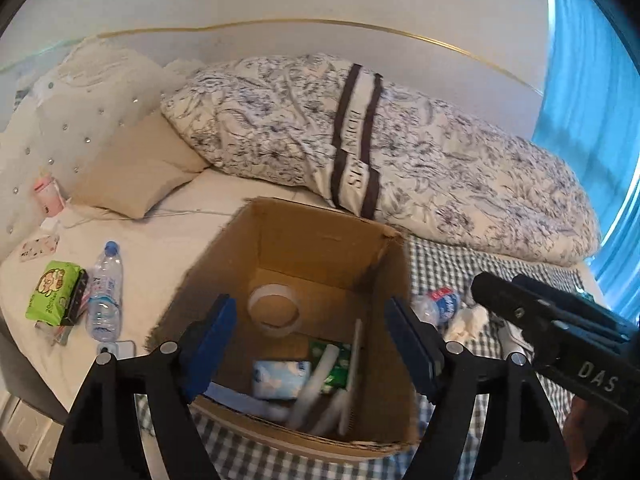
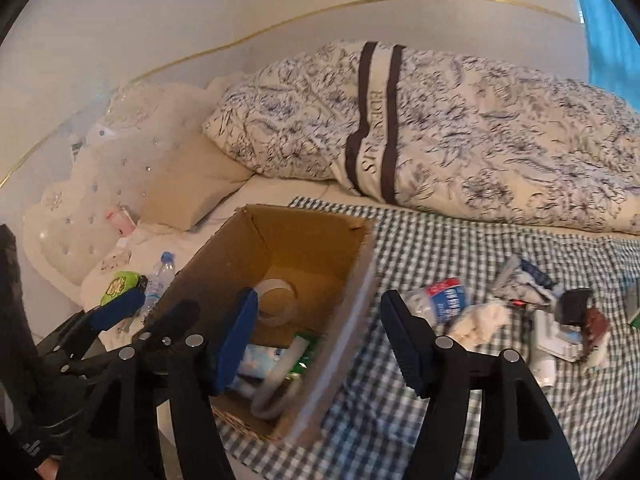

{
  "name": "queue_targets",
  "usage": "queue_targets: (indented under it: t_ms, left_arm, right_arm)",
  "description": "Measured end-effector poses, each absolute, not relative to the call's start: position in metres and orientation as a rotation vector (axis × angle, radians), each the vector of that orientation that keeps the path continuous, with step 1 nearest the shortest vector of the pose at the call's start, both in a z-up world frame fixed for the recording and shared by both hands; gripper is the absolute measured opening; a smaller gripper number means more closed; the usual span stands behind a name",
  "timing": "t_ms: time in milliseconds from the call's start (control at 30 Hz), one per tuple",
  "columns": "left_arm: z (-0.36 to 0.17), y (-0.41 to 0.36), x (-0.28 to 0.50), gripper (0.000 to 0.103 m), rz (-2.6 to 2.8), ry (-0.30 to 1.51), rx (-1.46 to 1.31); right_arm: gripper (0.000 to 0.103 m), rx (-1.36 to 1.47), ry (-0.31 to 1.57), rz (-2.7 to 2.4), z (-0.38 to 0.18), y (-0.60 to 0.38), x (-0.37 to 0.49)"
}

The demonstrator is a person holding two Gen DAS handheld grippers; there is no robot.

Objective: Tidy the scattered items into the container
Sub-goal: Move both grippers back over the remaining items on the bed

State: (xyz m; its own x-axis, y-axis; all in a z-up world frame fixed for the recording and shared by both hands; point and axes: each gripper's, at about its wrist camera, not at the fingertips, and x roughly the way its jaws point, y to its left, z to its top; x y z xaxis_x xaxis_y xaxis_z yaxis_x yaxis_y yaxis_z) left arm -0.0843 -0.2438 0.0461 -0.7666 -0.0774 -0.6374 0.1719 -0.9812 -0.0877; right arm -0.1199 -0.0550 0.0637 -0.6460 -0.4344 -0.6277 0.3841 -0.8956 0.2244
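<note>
Both my grippers — left gripper (image 1: 310, 344), right gripper (image 2: 316, 340) — hang spread and empty over the cardboard box (image 1: 320, 240); next, the crushed bottle (image 2: 440, 300) just right.

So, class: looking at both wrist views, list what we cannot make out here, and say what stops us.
- Cardboard box contents: in the left wrist view, motion blur smears the white items beside the tape roll.
- Crushed bottle label: right wrist view, blurred, unreadable.
- Small pile on the checked cloth: right wrist view, too small and blurred to name.
- Right gripper fingers: left wrist view, side-on, opening hidden.
</note>
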Motion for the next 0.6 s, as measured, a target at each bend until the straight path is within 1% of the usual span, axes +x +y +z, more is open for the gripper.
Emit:
queue_targets:
  t_ms: [267,400,500,600]
  left_arm:
    - [0.059,-0.148,-0.071,0.080,-2.950,0.130,1.040]
    - [0.054,-0.095,-0.060,0.081,-3.012,0.061,1.086]
    - [0.048,-0.059,-0.052,0.081,-3.035,0.040,1.116]
    - [0.039,-0.026,-0.045,0.081,-3.053,0.020,1.124]
  right_arm:
    - [0.063,0.988,-0.206,-2.634,0.071,0.068,-0.095]
    - [0.063,0.981,-0.222,-2.720,0.070,0.129,-0.071]
    - [0.063,0.978,-0.254,-2.770,0.064,0.167,-0.053]
    - [0.063,0.993,-0.248,-2.800,0.052,0.195,-0.037]
